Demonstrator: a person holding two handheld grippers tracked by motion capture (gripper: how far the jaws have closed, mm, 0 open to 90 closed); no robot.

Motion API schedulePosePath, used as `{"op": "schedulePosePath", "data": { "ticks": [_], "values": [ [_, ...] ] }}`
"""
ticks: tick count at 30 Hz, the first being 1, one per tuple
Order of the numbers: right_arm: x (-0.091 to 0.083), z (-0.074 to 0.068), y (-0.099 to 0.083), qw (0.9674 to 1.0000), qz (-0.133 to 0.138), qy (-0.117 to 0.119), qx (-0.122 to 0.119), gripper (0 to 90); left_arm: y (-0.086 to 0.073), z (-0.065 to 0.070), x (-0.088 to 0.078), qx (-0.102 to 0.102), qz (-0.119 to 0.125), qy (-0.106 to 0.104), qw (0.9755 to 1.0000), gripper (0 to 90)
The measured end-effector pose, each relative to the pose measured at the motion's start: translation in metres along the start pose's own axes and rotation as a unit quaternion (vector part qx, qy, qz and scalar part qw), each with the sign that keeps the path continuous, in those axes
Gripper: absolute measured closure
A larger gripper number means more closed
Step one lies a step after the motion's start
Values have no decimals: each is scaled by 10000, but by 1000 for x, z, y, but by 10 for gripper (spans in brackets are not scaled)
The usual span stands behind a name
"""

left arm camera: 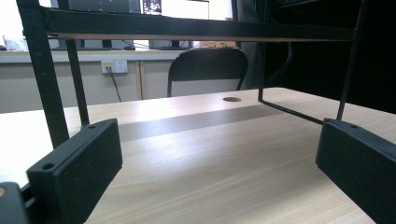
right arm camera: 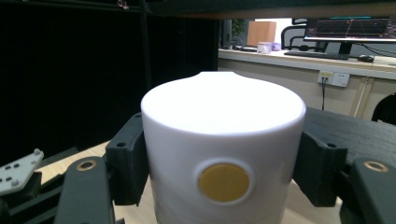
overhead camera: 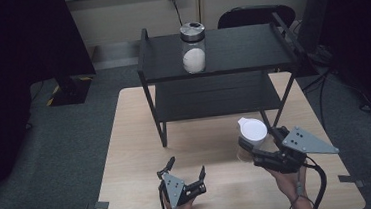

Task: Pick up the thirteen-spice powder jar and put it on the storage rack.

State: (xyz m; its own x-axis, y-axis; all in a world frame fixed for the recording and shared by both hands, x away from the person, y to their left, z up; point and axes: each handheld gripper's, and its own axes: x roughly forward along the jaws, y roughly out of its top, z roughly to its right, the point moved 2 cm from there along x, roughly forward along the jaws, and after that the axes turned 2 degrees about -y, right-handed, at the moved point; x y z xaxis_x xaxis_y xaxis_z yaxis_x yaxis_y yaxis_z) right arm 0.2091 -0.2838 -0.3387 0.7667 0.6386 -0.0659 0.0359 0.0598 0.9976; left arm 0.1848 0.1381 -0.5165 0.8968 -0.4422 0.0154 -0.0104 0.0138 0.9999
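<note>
My right gripper (overhead camera: 249, 142) is shut on a white cup (overhead camera: 253, 131) with a small pour lip, held just above the wooden table (overhead camera: 135, 133) near the black shelf's front right leg. In the right gripper view both black pads (right arm camera: 126, 163) press on the sides of the white cup (right arm camera: 223, 154), which bears a round yellow dot. My left gripper (overhead camera: 186, 167) rests low over the table's front, open, with nothing between its wide-set fingers (left arm camera: 84, 163). A glass jar (overhead camera: 192, 47) with a metal lid and white contents stands on the top of the black shelf (overhead camera: 229, 51).
The black two-level shelf (left arm camera: 187, 29) takes up the table's far half; its thin legs (overhead camera: 161, 126) stand on the wood. A black chair (overhead camera: 254, 15) sits behind the table. Bare wood lies between the two grippers.
</note>
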Motion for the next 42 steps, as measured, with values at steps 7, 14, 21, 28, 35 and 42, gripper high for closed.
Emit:
{"op": "schedulePosePath", "data": {
  "ticks": [7, 14, 21, 28, 35, 42],
  "values": [
    [6, 9, 18, 10000, 46, 20, 2, 306, 0, 0, 0, 2, -2, -4, 10000, 1],
    [16, 21, 42, 10000, 61, 2, -45, 307, 0, 0, 0, 0, -2, -3, 10000, 2],
    [27, 35, 66, 9999, 143, 23, 12, 307, 0, 0, 0, 2, -1, -3, 10000, 2],
    [36, 42, 90, 9997, 225, -16, 77, 307, 0, 0, 0, 1, 0, -3, 10000, 2],
    [45, 46, 115, 9997, 237, -74, 44, 307, 0, 0, 0, 1, 0, -3, 10000, 2],
    [59, 54, 135, 9995, 201, -120, 193, 306, 0, 0, 0, 0, 1, -2, 10000, 3]
  ]
}}
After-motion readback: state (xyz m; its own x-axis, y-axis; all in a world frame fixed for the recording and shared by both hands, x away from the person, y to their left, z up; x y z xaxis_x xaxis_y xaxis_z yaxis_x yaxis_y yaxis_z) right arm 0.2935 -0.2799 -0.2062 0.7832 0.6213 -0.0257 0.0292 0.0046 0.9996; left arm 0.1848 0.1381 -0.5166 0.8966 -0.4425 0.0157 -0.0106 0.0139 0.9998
